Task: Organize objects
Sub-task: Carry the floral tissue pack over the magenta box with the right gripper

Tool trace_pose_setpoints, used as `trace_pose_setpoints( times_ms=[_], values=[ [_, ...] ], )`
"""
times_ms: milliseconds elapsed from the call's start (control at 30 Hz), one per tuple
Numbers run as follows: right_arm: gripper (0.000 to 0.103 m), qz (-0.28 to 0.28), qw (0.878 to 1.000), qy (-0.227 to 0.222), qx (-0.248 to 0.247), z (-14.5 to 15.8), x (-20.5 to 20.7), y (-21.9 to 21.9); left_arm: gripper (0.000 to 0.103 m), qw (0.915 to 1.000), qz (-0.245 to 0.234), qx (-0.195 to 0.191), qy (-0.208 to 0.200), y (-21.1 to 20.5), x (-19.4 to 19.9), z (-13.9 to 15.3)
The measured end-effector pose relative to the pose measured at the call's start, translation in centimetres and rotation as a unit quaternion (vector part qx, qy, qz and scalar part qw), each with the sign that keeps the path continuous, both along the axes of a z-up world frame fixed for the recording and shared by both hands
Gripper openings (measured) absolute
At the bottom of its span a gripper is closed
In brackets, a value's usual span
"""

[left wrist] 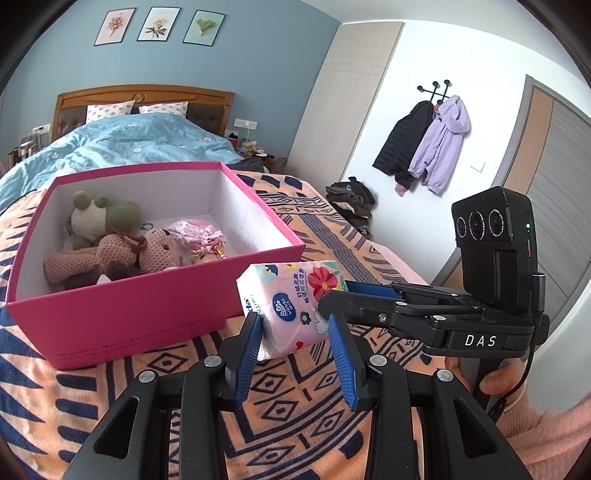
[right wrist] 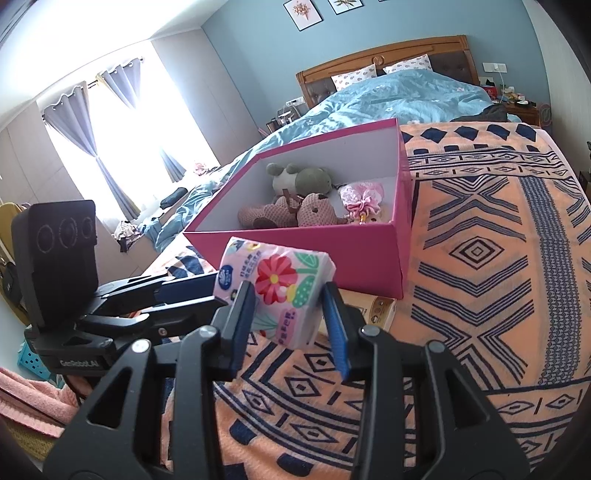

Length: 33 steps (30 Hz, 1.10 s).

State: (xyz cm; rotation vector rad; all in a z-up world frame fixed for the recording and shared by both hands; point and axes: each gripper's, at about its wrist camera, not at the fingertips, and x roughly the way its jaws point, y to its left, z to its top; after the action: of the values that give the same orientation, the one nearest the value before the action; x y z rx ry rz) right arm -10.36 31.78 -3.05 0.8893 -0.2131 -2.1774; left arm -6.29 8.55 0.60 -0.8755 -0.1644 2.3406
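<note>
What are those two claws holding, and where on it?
A tissue pack. Left gripper appears clamped on one end of it, right gripper grips the other end, so both hold it between them.

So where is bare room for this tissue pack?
Inside the pink box, the strip along the far wall, behind the pink pouch. Plush toys crowd the near-left part. The patterned blanket right of the box is also bare.

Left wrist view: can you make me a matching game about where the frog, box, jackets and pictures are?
Things:
1 frog
2 box
3 jackets
4 pictures

Places:
A on the hooks
B on the blanket
C on the blue wall
D inside the box

Pairs: 1-D, 2-B, 3-A, 4-C.
</note>
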Motion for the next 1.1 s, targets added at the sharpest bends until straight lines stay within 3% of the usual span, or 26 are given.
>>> trace_pose_setpoints(
  times_ms=[1100],
  values=[
    [0.041, 0.004, 1.000, 0.031, -0.004, 2.2, -1.2, -0.3, 0.037, 0.9997, 0.008, -0.003, 0.023, -0.2, -1.5, 1.8]
  ],
)
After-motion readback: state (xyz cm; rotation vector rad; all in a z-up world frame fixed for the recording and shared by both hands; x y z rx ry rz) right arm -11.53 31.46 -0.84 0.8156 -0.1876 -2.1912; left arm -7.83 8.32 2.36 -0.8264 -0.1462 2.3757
